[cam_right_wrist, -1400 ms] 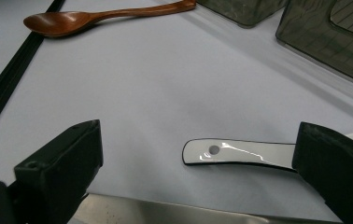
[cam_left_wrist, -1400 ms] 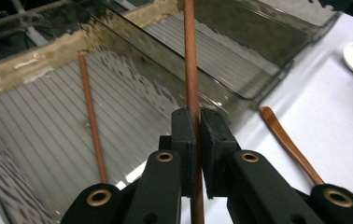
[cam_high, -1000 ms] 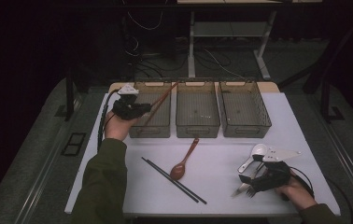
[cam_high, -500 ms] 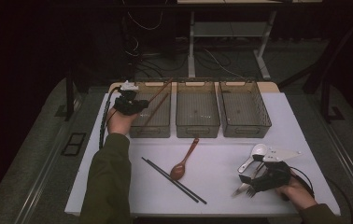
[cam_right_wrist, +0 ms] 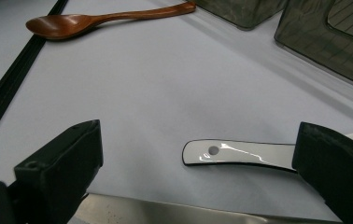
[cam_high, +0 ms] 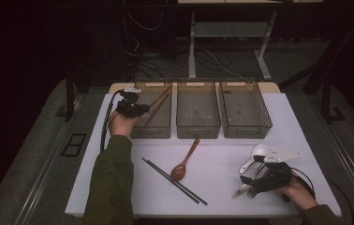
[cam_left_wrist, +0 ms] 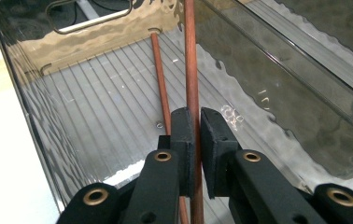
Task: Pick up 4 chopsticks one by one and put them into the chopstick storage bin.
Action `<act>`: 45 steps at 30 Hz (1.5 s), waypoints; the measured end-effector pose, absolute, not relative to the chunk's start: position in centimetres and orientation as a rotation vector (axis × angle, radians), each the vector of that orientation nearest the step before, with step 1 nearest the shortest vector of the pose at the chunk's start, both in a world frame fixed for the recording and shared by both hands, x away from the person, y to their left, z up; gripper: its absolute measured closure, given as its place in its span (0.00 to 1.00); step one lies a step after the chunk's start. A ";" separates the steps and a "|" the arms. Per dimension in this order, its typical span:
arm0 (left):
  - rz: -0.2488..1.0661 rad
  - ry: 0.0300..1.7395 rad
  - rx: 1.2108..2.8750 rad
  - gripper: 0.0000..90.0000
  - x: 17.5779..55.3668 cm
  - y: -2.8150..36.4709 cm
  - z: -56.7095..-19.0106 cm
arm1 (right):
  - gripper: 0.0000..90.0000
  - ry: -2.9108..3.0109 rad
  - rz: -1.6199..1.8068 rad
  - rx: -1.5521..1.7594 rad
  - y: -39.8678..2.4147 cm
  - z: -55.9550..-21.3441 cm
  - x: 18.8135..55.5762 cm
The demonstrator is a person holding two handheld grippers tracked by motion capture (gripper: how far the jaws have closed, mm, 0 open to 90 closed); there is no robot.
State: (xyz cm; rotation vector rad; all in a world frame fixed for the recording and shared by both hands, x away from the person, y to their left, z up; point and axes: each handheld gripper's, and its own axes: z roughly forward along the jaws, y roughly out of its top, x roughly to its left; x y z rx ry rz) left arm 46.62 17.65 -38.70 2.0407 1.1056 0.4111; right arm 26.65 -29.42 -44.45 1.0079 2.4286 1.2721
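Observation:
My left gripper (cam_high: 140, 108) hangs at the near left corner of the left bin (cam_high: 152, 132), shut on a brown chopstick (cam_high: 158, 99). In the left gripper view the pads (cam_left_wrist: 184, 135) pinch that chopstick (cam_left_wrist: 192, 65), which slants into the bin; a second brown chopstick (cam_left_wrist: 159, 74) lies on the bin floor. My right gripper (cam_high: 255, 177) rests at the table's near right, open. Its jaws (cam_right_wrist: 195, 140) stand wide apart either side of a white spoon's handle (cam_right_wrist: 240, 153) without touching it. The white spoon (cam_high: 258, 152) lies beside a metal fork (cam_high: 241, 190).
Three smoky plastic bins stand in a row at the back; the middle bin (cam_high: 197, 123) and the right bin (cam_high: 245, 126) look empty. A wooden spoon (cam_high: 184, 165) and a pair of black chopsticks (cam_high: 173, 180) lie mid-table. The table's near edge is close to my right hand.
My left hand has shifted a little and lowered the brown chopstick toward the left bin. The right hand has not moved.

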 end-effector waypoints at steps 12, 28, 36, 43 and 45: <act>0.403 1.057 2.023 0.73 46.1 17.4 -37.9 | 0.02 2.432 1.270 1.004 -29.4 -44.5 26.7; 0.327 0.939 2.035 0.47 43.0 16.5 -36.8 | 0.02 2.432 1.268 1.004 -29.4 -44.5 26.6; 0.293 0.867 2.057 0.42 40.2 15.9 -36.8 | 0.02 2.432 1.267 1.003 -29.4 -44.5 26.6; 0.267 0.818 2.087 0.41 37.5 15.5 -37.6 | 0.02 2.432 1.266 1.007 -29.4 -44.4 26.6; 0.261 0.813 2.091 0.41 36.8 15.4 -38.0 | 0.02 2.432 1.267 1.006 -29.4 -44.4 26.6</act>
